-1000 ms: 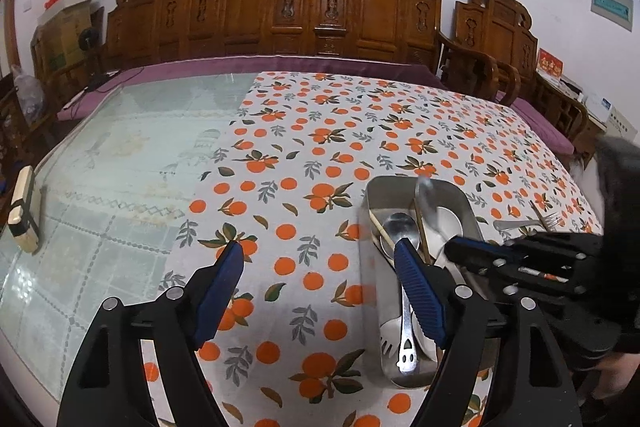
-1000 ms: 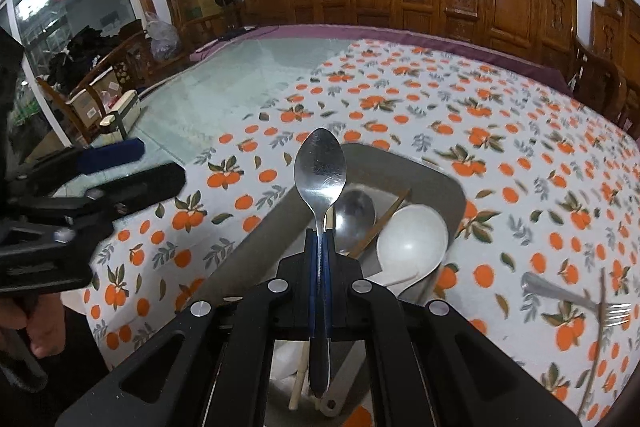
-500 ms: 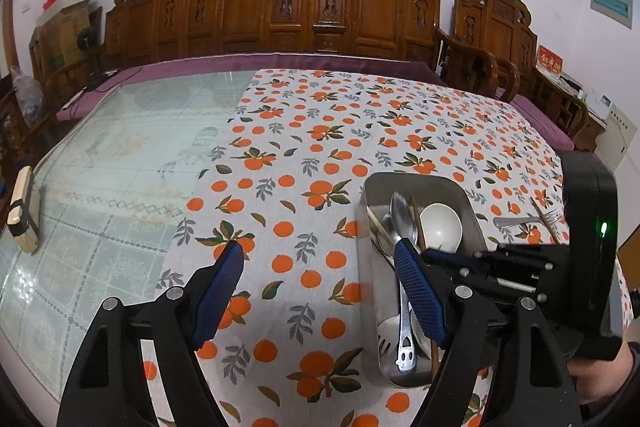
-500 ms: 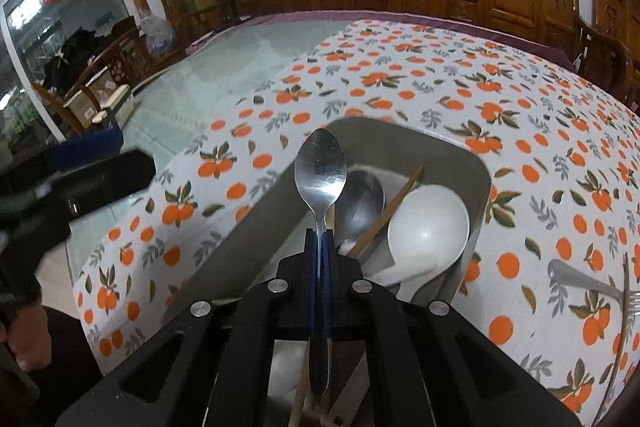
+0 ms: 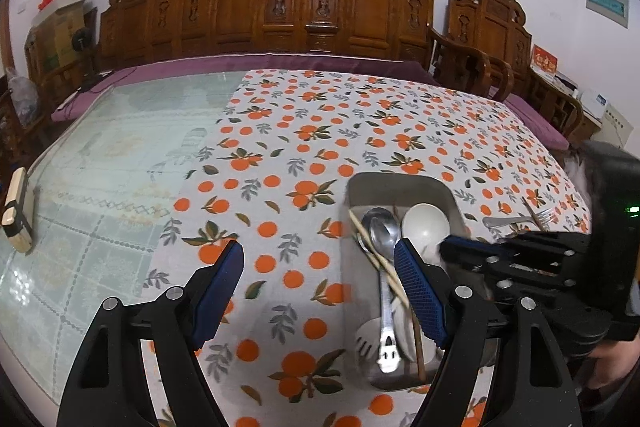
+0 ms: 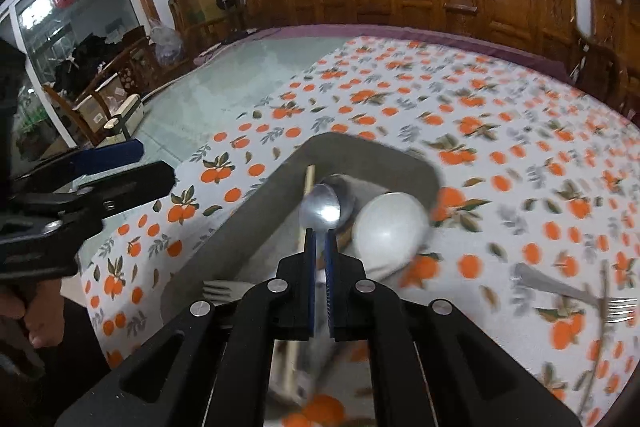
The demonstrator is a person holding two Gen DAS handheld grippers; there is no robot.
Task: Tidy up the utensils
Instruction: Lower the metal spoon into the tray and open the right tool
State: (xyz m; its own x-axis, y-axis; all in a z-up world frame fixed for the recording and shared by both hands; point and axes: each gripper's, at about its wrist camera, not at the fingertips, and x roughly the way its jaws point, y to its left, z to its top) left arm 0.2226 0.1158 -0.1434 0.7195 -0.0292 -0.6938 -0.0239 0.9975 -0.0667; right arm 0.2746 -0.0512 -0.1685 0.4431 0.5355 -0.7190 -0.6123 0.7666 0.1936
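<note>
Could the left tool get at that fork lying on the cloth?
Probably not directly: the fork lies beyond the tray, and the right tool sits between it and the open left tool.

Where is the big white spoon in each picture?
Left wrist: the white spoon lies in the far right part of the tray, right of the metal spoon.
Right wrist: the white spoon sits just right of centre, beside the right tool.
Shared landmark: the tray.
</note>
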